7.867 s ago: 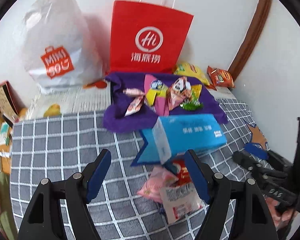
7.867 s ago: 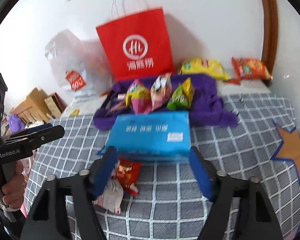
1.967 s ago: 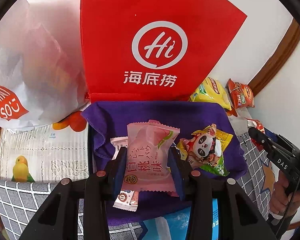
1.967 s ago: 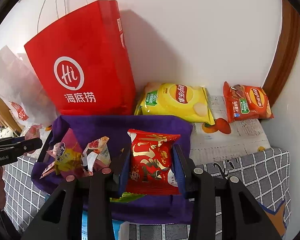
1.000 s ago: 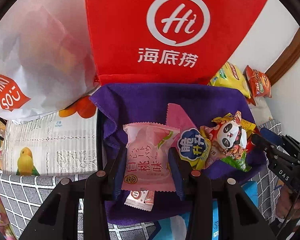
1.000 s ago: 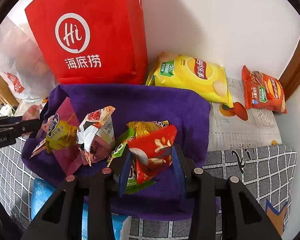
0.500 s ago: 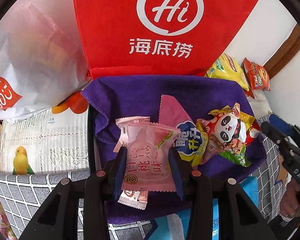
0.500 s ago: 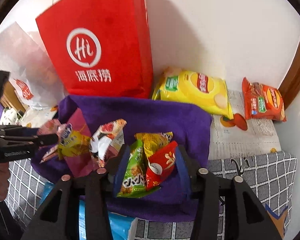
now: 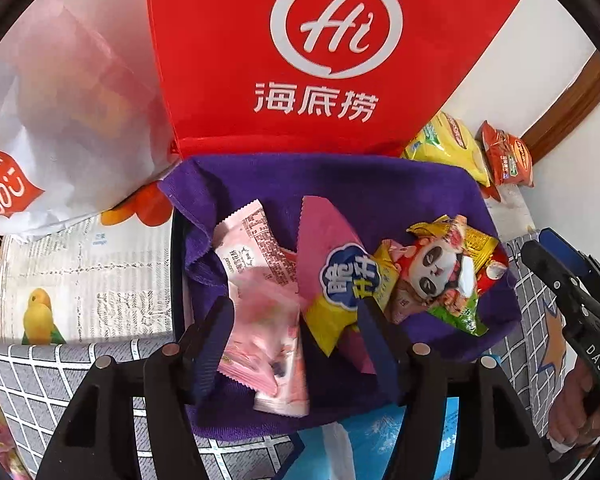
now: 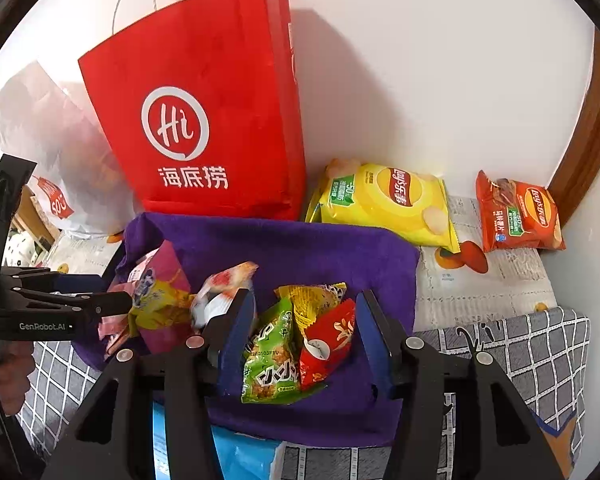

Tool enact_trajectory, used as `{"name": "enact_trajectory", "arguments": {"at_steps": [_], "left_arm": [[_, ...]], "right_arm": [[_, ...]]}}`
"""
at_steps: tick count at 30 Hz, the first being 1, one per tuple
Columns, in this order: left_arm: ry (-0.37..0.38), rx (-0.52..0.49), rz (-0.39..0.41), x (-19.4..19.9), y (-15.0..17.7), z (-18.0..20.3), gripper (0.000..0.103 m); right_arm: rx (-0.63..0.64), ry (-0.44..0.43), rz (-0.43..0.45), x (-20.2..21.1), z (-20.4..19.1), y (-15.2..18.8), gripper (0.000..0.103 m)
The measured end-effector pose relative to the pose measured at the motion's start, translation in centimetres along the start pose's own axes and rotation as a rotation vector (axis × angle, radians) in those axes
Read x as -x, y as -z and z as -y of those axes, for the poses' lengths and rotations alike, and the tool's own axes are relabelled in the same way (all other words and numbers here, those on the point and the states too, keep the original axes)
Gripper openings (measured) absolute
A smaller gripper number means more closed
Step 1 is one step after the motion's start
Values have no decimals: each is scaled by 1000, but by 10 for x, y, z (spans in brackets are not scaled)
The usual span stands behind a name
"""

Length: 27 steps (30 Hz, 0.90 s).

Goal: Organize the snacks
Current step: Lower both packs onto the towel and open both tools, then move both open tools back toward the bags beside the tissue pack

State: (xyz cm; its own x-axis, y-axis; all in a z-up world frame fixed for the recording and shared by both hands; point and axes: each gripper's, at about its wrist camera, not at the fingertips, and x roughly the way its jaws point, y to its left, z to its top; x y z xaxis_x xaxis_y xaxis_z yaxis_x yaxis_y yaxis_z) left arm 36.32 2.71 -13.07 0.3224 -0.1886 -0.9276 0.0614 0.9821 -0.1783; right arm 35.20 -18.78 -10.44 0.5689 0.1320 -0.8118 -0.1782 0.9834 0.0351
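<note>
- A red paper bag (image 9: 300, 52) stands against the wall at the back edge of the bed, with a white plastic bag (image 9: 60, 112) beside it on its left.
- A purple cloth-lined basket (image 10: 332, 248) sits just in front of the red bag on the grey checked bedcover (image 10: 512, 344), and snack packets lie inside it.
- A yellow chip bag (image 10: 388, 200) and an orange chip bag (image 10: 516, 216) lie outside the basket, toward the back right corner of the bed.
- The left gripper (image 9: 296, 336) hangs over the basket's left part, its jaws opening; the pink snack packet (image 9: 268, 336) lies blurred between them, and the pads no longer press on it.
- The right gripper (image 10: 304, 340) hangs over the basket's right part, its jaws opening and clear of both packets below.
- A green snack packet (image 10: 272, 360) and a red snack packet (image 10: 328, 344) lean together on the purple cloth between the right gripper's fingers.
- A panda-print packet (image 9: 436, 272) and a yellow-and-pink packet (image 9: 348, 280) lie in the basket's middle, touching each other.
</note>
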Motion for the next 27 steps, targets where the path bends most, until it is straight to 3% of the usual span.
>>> {"name": "enact_trajectory", "arguments": {"at_steps": [9, 14, 18, 22, 27], "left_arm": [[19, -48, 82, 34, 9, 20, 62], [39, -107, 150, 66, 19, 32, 62], [82, -115, 191, 94, 23, 40, 62], [106, -140, 239, 119, 36, 47, 62], [103, -129, 253, 138, 59, 47, 62]], "right_arm": [[-55, 15, 40, 26, -8, 4, 60], [-37, 118, 34, 51, -13, 11, 61], [-58, 109, 12, 75, -10, 21, 70], [-44, 187, 7, 95, -14, 31, 74], [-39, 102, 86, 124, -18, 52, 76]]}}
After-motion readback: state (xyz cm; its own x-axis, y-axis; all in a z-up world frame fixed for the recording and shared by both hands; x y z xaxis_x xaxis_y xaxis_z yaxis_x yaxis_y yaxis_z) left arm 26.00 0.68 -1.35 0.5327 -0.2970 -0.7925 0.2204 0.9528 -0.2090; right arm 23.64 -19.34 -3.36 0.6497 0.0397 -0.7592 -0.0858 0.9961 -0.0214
